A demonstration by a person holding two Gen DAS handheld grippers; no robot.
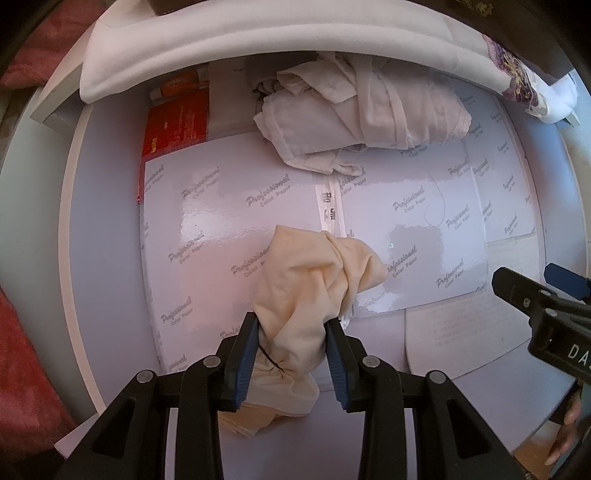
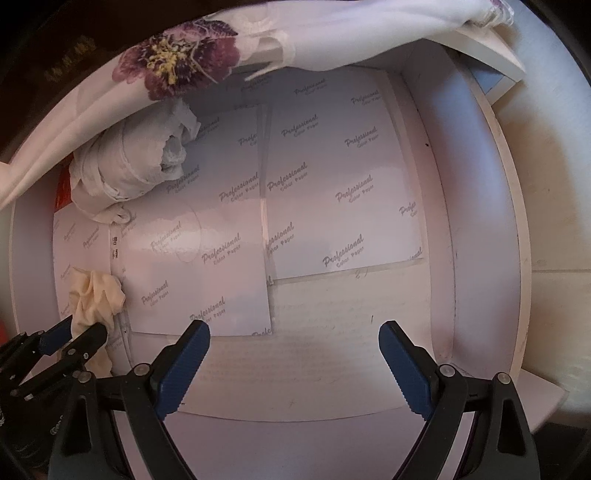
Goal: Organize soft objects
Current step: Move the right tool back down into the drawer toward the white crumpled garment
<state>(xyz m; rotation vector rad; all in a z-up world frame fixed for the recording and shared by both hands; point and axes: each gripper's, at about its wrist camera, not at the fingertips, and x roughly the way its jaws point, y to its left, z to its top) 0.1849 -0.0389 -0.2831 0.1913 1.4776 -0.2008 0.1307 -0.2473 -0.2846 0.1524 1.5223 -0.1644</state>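
Observation:
My left gripper (image 1: pixel 291 325) is shut on a bunched cream cloth (image 1: pixel 314 280), held low over glossy paper sheets (image 1: pixel 221 221) lining a white drawer (image 1: pixel 107 258). The cream cloth also shows at the left of the right wrist view (image 2: pixel 96 295), pinched by the left gripper (image 2: pixel 83 328). A rolled white garment (image 1: pixel 362 110) lies at the back of the drawer; it also shows in the right wrist view (image 2: pixel 125 162). My right gripper (image 2: pixel 295 336) is open and empty above the drawer's front right; it appears at the right edge of the left view (image 1: pixel 524 284).
A white fabric (image 1: pixel 258 33) drapes over the drawer's back edge, with a purple flower print (image 2: pixel 177 55) at its right end. A red packet (image 1: pixel 177 114) lies at the back left under the paper. Red cloth (image 1: pixel 22 369) lies outside the drawer on the left.

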